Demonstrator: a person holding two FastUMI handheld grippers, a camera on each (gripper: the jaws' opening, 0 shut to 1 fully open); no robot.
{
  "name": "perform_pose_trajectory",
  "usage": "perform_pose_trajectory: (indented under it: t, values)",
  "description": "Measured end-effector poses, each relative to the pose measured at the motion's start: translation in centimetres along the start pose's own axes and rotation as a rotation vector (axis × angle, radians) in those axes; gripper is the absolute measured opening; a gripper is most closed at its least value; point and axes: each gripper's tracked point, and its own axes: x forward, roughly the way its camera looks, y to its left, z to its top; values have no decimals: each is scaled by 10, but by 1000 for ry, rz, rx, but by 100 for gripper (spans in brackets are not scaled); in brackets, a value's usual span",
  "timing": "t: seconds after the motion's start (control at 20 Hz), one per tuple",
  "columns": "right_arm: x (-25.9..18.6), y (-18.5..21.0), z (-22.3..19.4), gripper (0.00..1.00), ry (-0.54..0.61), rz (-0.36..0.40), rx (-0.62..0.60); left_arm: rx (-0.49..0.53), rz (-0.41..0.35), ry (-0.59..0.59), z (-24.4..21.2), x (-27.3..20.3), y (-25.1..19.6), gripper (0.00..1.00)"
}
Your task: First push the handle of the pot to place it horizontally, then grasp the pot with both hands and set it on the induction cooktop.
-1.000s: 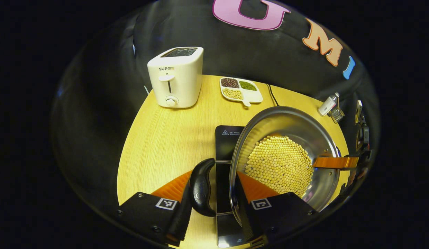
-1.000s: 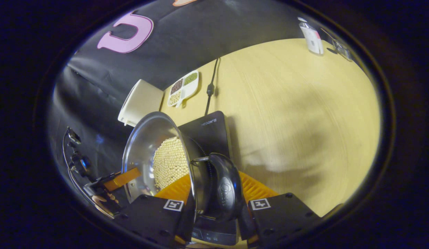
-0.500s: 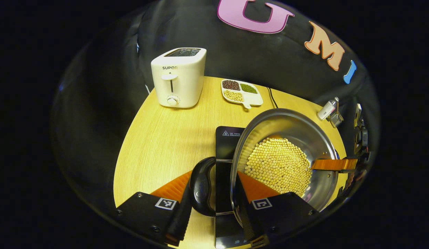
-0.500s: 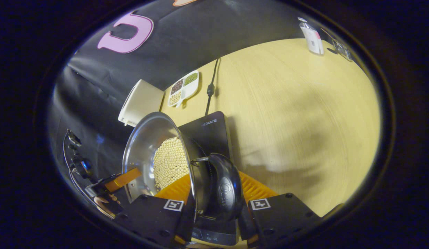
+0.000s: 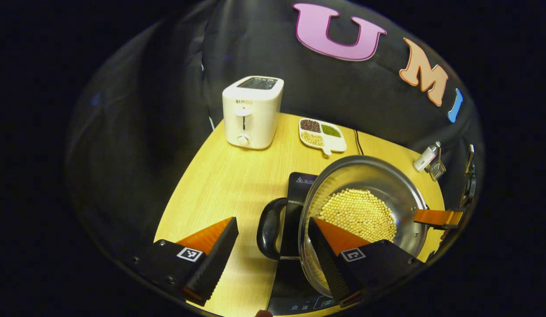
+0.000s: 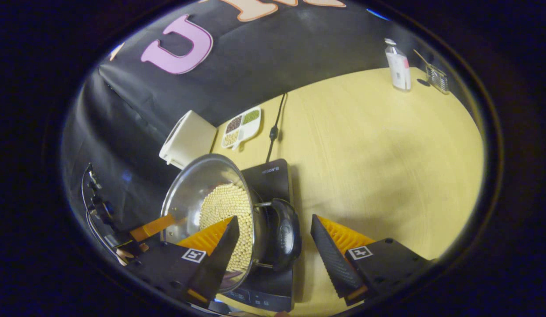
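Left gripper view: I am holding my left gripper (image 5: 273, 253) and right gripper (image 6: 273, 248) with ribbed orange fingers spread apart, flanking the shiny steel pot (image 5: 365, 211) sitting on the black induction cooktop (image 6: 273, 174).

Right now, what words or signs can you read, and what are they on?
No text reads clearly.
Toaster: brand word on the front, too blurred.
Cooktop: small white word, too small; a warning triangle at its corner.
Pot handle: a mark, blurred.
Bottle: label too small.
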Motion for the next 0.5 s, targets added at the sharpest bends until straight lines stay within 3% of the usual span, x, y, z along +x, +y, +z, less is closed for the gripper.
perform_pose_trajectory:
  t: [0.1, 0.15, 0.2, 0.25, 0.3, 0.35, 0.5]
  values:
    - [-11, 0, 7, 94, -37, -2, -7, 17, 20, -36, 7, -14, 0, 98]
    - [-16, 0, 9, 100, -54, -2, -12, 24, 31, -53, 10, -20, 1, 98]
    - [-22, -2, 13, 100, -70, -4, -18, 29, 41, -68, 11, -27, 0, 98]
    - [-29, -3, 15, 93, -85, -7, -26, 33, 53, -80, 12, -32, 0, 98]
    - [-36, -7, 18, 100, -99, -13, -37, 37, 65, -92, 13, -38, -1, 98]
    - [-42, -9, 18, 93, -114, -21, -48, 35, 72, -98, 11, -44, -3, 98]
    - [-66, -14, 25, 93, -156, -9, -73, -3, 78, -118, 3, -63, -17, 97]
